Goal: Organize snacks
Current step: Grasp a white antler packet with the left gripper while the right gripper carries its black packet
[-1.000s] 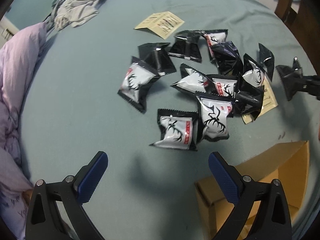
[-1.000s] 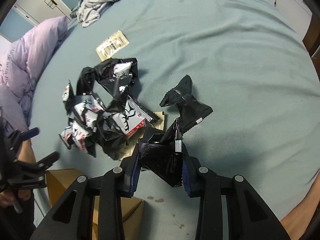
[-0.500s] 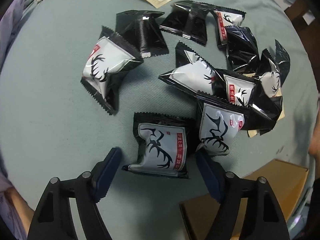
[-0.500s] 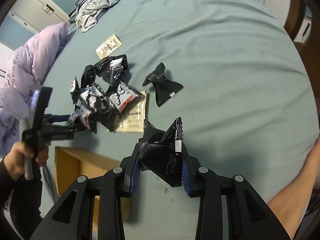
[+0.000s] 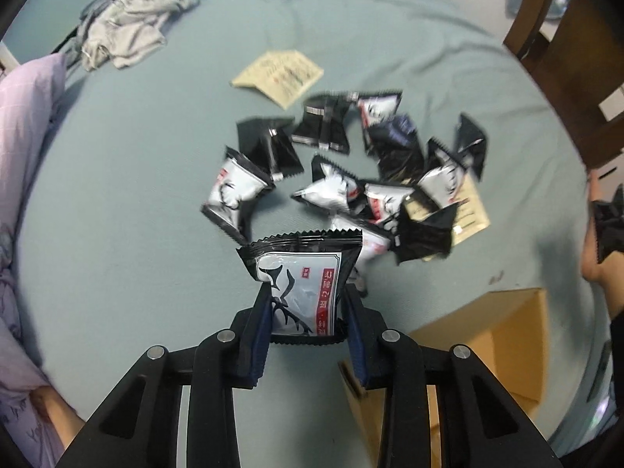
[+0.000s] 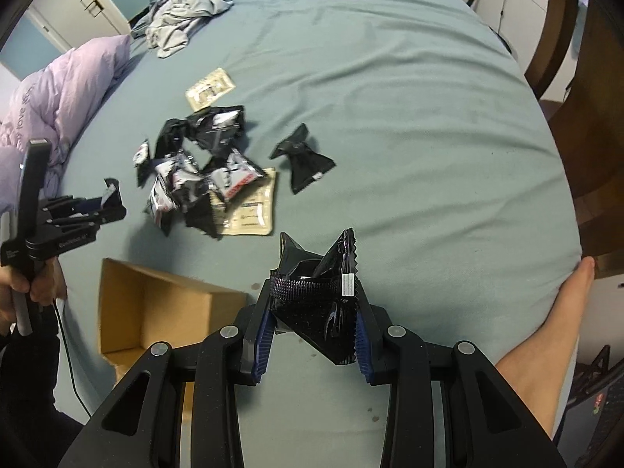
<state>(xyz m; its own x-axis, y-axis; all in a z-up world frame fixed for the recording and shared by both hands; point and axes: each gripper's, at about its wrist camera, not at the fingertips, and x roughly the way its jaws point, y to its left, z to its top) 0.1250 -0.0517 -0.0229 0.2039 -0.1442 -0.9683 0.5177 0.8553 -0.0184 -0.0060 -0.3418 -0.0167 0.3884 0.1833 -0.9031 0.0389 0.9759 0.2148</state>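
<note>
**Two snack packets being held above a teal bed sheet**

A teal sheet (image 5: 156, 179) is being seen stretched over a bed, with a lilac duvet (image 6: 58, 93) bunched at the left edge and grey clothing (image 5: 128, 35) crumpled at the far side. Toward the left, the left gripper (image 5: 308, 319) is being closed on a white antler-print packet (image 5: 304, 277); the packet is being pressed between the blue pads and held clear of the sheet. Beyond it, the pile of snack packets (image 5: 362, 179) is being left scattered on the sheet, some lying on a beige sachet (image 5: 464, 210), with a second beige sachet (image 5: 279, 74) just behind the pile. An open cardboard box (image 6: 156, 312) is being seen near the bed's front edge, below the pile. Further right, a lone black packet (image 6: 304, 160) is lying apart from the pile. The right gripper (image 6: 312, 323) is being kept narrow on a crumpled black packet (image 6: 316, 312), gripped between both pads.
</note>
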